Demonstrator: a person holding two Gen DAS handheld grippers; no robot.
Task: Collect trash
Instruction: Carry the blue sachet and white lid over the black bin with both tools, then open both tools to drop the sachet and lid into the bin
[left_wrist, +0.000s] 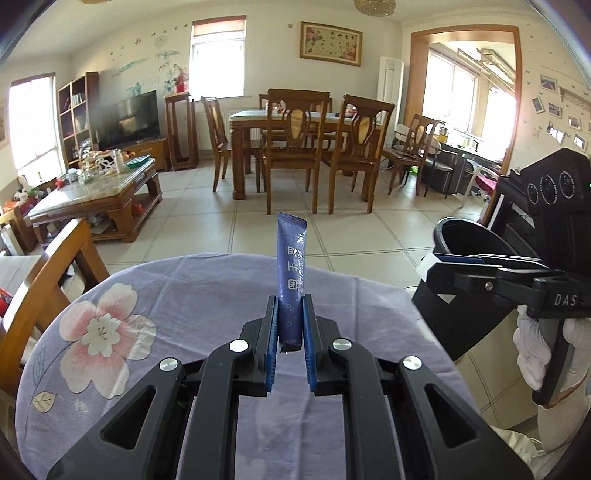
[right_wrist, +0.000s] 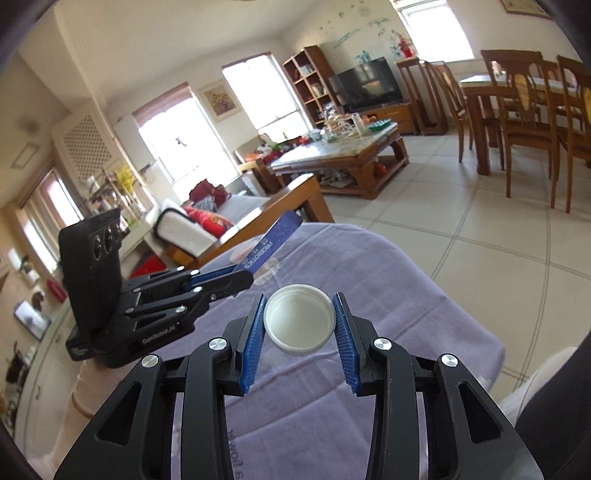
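Observation:
My left gripper (left_wrist: 290, 300) is shut on the lower end of a blue-purple sachet (left_wrist: 291, 258), which stands upright above the round table's lilac flowered cloth (left_wrist: 177, 295). In the right wrist view the same gripper (right_wrist: 246, 274) comes in from the left, and the sachet (right_wrist: 275, 240) slants up out of it. My right gripper (right_wrist: 299, 300) is shut on a white bottle cap (right_wrist: 298, 320) with its hollow side up, over the cloth (right_wrist: 388, 295). A black bin (left_wrist: 461, 236) stands off the table's right edge. The right gripper (left_wrist: 443, 266) is at the bin's rim.
A wooden chair (left_wrist: 51, 273) stands at the table's left. A white-gloved hand (left_wrist: 535, 347) holds the right gripper's handle. Across the tiled floor (left_wrist: 369, 229) are a cluttered coffee table (left_wrist: 92, 192) and a dining table with chairs (left_wrist: 295, 147). A sofa with cushions (right_wrist: 207, 225) lies left.

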